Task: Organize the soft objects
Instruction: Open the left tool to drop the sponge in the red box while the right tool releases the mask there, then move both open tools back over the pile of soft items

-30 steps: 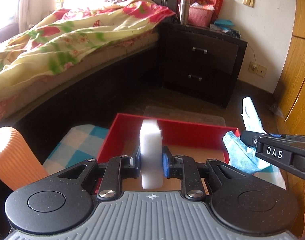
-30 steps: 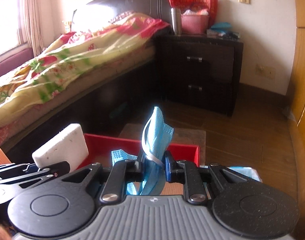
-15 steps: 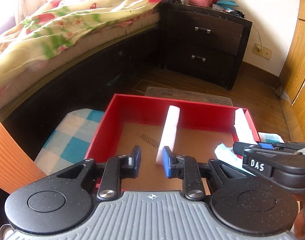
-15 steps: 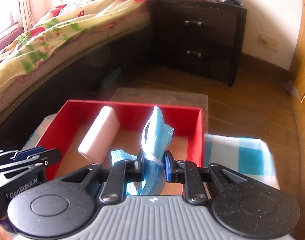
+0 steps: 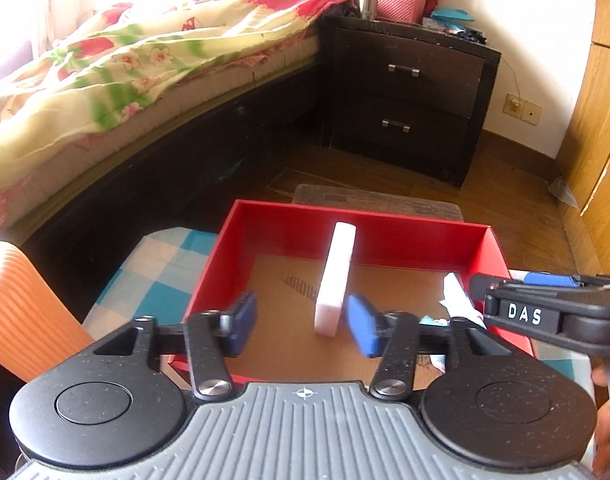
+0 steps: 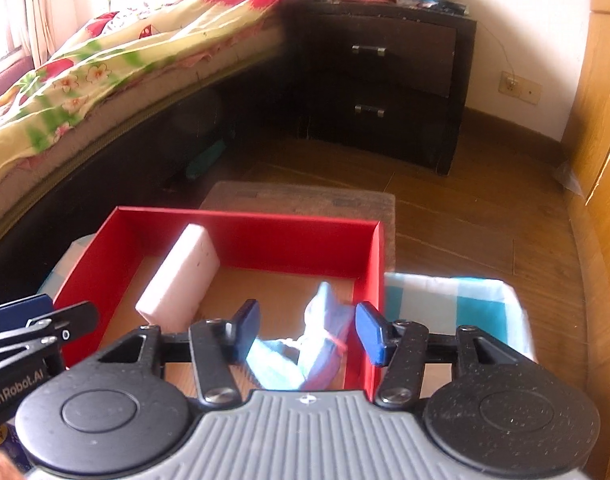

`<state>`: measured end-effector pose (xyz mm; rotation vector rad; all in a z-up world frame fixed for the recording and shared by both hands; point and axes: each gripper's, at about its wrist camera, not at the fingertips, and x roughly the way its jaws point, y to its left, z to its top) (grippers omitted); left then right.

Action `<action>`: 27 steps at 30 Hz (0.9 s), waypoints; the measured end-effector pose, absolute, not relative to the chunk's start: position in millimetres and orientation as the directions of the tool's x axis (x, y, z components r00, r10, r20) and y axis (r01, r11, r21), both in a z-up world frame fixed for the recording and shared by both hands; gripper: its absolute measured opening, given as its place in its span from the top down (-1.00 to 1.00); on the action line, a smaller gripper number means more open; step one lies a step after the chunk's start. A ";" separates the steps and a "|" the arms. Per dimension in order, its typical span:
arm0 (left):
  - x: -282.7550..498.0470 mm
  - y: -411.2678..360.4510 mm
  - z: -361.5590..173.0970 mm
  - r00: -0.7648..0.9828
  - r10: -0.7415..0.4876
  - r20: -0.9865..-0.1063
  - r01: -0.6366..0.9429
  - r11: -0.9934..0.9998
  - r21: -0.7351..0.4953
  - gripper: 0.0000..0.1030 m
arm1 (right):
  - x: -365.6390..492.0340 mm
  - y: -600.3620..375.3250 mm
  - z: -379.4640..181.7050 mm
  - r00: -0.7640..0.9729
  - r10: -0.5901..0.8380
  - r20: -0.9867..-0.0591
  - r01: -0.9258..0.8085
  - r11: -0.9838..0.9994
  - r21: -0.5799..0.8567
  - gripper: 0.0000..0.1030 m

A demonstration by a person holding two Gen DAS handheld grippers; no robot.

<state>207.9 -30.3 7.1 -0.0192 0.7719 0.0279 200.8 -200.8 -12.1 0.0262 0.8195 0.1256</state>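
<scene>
Standing on its edge in the red box (image 5: 241,240), the sponge (image 5: 333,280) could topple — both grippers, left (image 5: 303,324) and right (image 6: 309,332), have just spread, releasing sponge and face mask (image 6: 325,332).

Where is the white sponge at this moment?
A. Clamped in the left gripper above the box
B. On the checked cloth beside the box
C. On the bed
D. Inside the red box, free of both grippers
D: the sponge stands on the floor of the red box, and the open left gripper has a gap either side of it.
</scene>
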 end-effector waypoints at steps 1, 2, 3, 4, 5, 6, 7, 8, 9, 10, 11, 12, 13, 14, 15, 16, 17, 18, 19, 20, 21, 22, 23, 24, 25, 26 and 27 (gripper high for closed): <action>205.7 -30.7 9.3 0.715 0.011 -0.699 -0.023 1.000 -0.008 -0.08 | 198.9 -201.8 -8.7 0.679 0.122 -0.724 -0.101 0.992 0.072 0.39; 203.2 -31.3 11.7 0.714 0.003 -0.700 -0.013 1.000 -0.008 -0.16 | 196.8 -202.4 -5.2 0.681 0.125 -0.722 -0.103 0.992 0.074 0.36; 200.3 -32.2 14.4 0.715 -0.008 -0.700 0.000 1.000 -0.012 -0.21 | 194.4 -203.1 -1.5 0.680 0.130 -0.722 -0.106 0.991 0.080 0.35; 197.0 -33.2 16.6 0.714 -0.023 -0.700 0.018 1.000 -0.015 -0.29 | 191.7 -204.0 2.5 0.679 0.138 -0.721 -0.108 0.990 0.087 0.34; 193.4 -35.1 18.8 0.714 -0.039 -0.699 0.038 0.999 -0.016 -0.29 | 188.0 -204.8 6.8 0.676 0.145 -0.722 -0.115 0.989 0.091 0.33; 189.6 -37.7 20.8 0.713 -0.048 -0.699 0.055 0.998 -0.012 -0.30 | 183.7 -205.4 11.1 0.674 0.152 -0.723 -0.125 0.988 0.091 0.31; 186.0 -40.7 22.0 0.709 -0.057 -0.703 0.076 0.997 -0.004 -0.36 | 179.0 -205.0 15.1 0.674 0.154 -0.722 -0.134 0.987 0.085 0.26; 182.8 -43.4 22.3 0.701 -0.069 -0.709 0.097 0.995 -0.001 -0.43 | 173.8 -204.4 18.7 0.676 0.152 -0.721 -0.142 0.987 0.074 0.20; 179.8 -45.0 22.1 0.694 -0.078 -0.716 0.109 0.994 -0.003 -0.45 | 168.4 -203.8 21.8 0.678 0.146 -0.720 -0.147 0.987 0.062 0.18; 176.6 -45.9 22.1 0.688 -0.085 -0.721 0.115 0.993 -0.008 -0.46 | 163.1 -203.3 24.4 0.678 0.139 -0.722 -0.150 0.987 0.049 0.15; 173.4 -46.4 22.1 0.683 -0.095 -0.725 0.123 0.992 -0.014 -0.46 | 157.9 -203.4 26.4 0.676 0.135 -0.724 -0.154 0.987 0.040 0.13; 170.0 -46.7 22.3 0.677 -0.104 -0.729 0.133 0.991 -0.019 -0.47 | 152.7 -204.2 28.1 0.673 0.135 -0.727 -0.157 0.987 0.037 0.12; 166.7 -46.6 22.1 0.674 -0.106 -0.731 0.137 0.990 -0.018 -0.51 | 147.9 -205.5 28.8 0.669 0.134 -0.731 -0.158 0.987 0.036 0.09; 163.4 -46.7 21.3 0.673 -0.101 -0.733 0.141 0.990 -0.007 -0.53 | 143.3 -207.0 28.6 0.664 0.132 -0.736 -0.158 0.987 0.035 0.03; 159.9 -46.9 19.8 0.676 -0.089 -0.732 0.142 0.990 0.010 -0.53 | 139.0 -208.8 28.1 0.660 0.130 -0.740 -0.152 0.988 0.037 0.01; 156.4 -46.9 17.8 0.678 -0.073 -0.731 0.138 0.990 0.029 -0.53 | 135.0 -210.6 27.0 0.654 0.128 -0.745 -0.148 0.988 0.040 0.00; 153.7 -46.4 16.1 0.676 -0.064 -0.734 0.136 0.990 0.039 -0.53 | 131.3 -211.8 25.6 0.648 0.128 -0.751 -0.148 0.988 0.041 0.00; 151.5 -45.0 14.6 0.666 -0.067 -0.743 0.139 0.990 0.035 -0.53 | 127.7 -212.3 24.3 0.640 0.125 -0.758 -0.150 0.988 0.037 0.00; 149.7 -42.7 12.7 0.653 -0.078 -0.753 0.141 0.990 0.020 -0.53 | 124.4 -212.7 23.0 0.636 0.121 -0.762 -0.152 0.988 0.030 0.00; 148.0 -40.2 11.1 0.639 -0.090 -0.764 0.142 0.990 0.002 -0.53 | 121.0 -212.9 21.6 0.633 0.116 -0.765 -0.154 0.988 0.022 0.00; 147.1 -37.2 9.9 0.625 -0.102 -0.774 0.146 0.989 -0.012 -0.53 | 117.0 -213.7 20.1 0.630 0.110 -0.768 -0.154 0.988 0.015 0.00; 145.6 -34.9 8.3 0.613 -0.112 -0.782 0.150 0.988 -0.023 -0.52 | 114.3 -214.3 19.1 0.626 0.108 -0.772 -0.154 0.988 0.013 0.00; 143.3 -33.4 6.7 0.600 -0.121 -0.791 0.159 0.987 -0.031 -0.52 | 110.9 -216.1 18.2 0.621 0.112 -0.776 -0.154 0.988 0.019 -0.01; 141.2 -32.3 5.0 0.584 -0.134 -0.800 0.172 0.984 -0.039 -0.53 | 107.4 -218.7 17.2 0.613 0.121 -0.781 -0.154 0.988 0.032 -0.01; 138.6 -30.4 3.2 0.569 -0.146 -0.809 0.183 0.982 -0.048 -0.53 | 103.5 -221.7 16.0 0.605 0.130 -0.786 -0.153 0.987 0.045 -0.02; 135.5 -28.3 1.7 0.557 -0.152 -0.817 0.187 0.981 -0.055 -0.53 | 99.2 -225.3 14.6 0.598 0.136 -0.790 -0.147 0.987 0.058 -0.02; 133.8 -25.9 0.4 0.546 -0.157 -0.823 0.187 0.980 -0.062 -0.53 | 94.7 -229.0 13.3 0.593 0.139 -0.793 -0.138 0.988 0.071 -0.02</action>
